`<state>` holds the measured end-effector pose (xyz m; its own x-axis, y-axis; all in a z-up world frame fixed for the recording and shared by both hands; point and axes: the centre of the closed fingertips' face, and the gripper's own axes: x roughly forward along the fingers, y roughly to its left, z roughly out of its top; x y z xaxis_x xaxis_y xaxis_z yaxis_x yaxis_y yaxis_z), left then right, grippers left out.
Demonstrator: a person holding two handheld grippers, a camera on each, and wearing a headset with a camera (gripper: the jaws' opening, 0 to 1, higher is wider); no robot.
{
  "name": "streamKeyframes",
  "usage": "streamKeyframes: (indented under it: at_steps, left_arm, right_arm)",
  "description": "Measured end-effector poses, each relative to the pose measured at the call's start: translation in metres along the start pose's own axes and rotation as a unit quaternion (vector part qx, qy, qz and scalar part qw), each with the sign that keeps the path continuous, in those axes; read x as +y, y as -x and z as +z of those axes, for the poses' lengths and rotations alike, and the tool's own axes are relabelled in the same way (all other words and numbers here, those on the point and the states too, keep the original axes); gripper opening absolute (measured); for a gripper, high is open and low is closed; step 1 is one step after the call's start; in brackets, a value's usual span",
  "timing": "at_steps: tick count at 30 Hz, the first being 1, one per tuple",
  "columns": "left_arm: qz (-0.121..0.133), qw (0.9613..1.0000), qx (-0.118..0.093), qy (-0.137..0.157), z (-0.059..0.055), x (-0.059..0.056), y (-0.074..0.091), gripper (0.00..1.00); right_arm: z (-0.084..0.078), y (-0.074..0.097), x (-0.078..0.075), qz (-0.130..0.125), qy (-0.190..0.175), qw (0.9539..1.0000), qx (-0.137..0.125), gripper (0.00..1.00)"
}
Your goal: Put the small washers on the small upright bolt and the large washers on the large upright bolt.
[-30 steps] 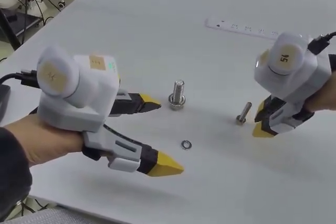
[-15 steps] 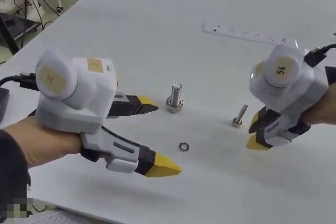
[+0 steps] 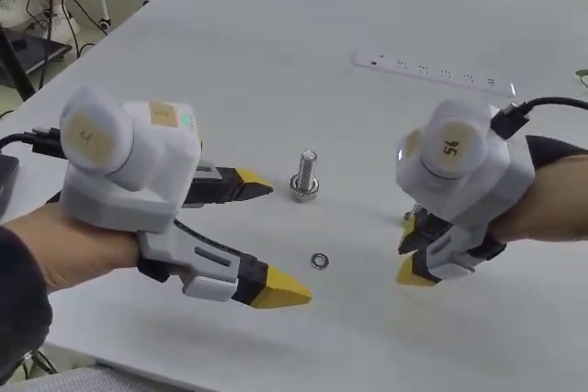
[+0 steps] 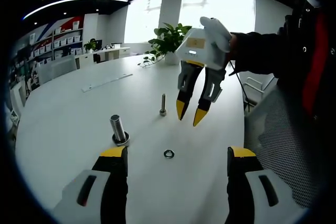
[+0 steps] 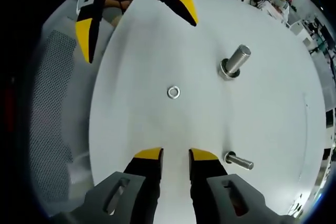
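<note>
White workbench runs bare across the head view, with a power strip lying flat near its far edge.

The large bolt stands upright near the middle. A ring sits round its foot, perhaps one washer or more; the views are too coarse to tell. A small washer lies flat on the bench, nearer the person than the large bolt and between the two grippers, touching neither. The small bolt stands upright just beside the tips of the right gripper. The right gripper view puts it just to the right of that gripper's own jaws.

The left gripper hangs above the bench with its tongs spread wide and nothing between them. One tip points toward the large bolt, and the other lies on the near side of the small washer.

The right gripper's tongs stand close together with a narrow gap, empty, tips pointed down at the bench.

Compared with a second ago, the right gripper has come leftward and nearer the person, toward the small washer. In the head view its body now covers the small bolt, which earlier showed clear to the left of its tips. The left gripper, the large bolt and the small washer keep their places.
</note>
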<state>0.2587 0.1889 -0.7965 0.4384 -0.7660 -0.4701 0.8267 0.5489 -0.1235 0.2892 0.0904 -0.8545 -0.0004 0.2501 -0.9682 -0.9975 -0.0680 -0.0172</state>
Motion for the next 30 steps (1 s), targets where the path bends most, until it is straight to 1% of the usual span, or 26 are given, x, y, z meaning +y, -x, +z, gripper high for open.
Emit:
streamKeyframes:
  at_steps: [7, 9, 13, 18, 22, 30]
  left_arm:
    - [0.006, 1.0, -0.005, -0.001, 0.001, 0.001, 0.004, 0.77]
    - [0.008, 0.9999, -0.006, -0.002, 0.001, 0.001, 0.006, 0.77]
    - [0.013, 0.9999, -0.008, -0.002, 0.001, 0.002, 0.011, 0.77]
    - [0.019, 0.9998, -0.008, 0.001, -0.003, 0.003, 0.017, 0.77]
    - [0.023, 0.9997, -0.008, 0.004, -0.006, 0.002, 0.02, 0.77]
    - [0.03, 0.9995, -0.009, 0.011, -0.01, 0.001, 0.025, 0.77]
  right_arm:
    - [0.019, -0.004, 0.002, 0.005, 0.025, 0.9997, 0.0, 0.21]
    - [0.028, -0.006, 0.003, 0.008, 0.034, 0.9994, -0.003, 0.21]
    - [0.041, -0.011, 0.003, 0.011, 0.046, 0.9989, -0.005, 0.21]
    - [0.055, -0.018, 0.005, 0.018, 0.062, 0.9979, -0.005, 0.21]
    - [0.061, -0.023, 0.006, 0.02, 0.076, 0.9969, 0.001, 0.21]
    - [0.069, -0.031, 0.006, 0.028, 0.088, 0.9957, 0.006, 0.21]
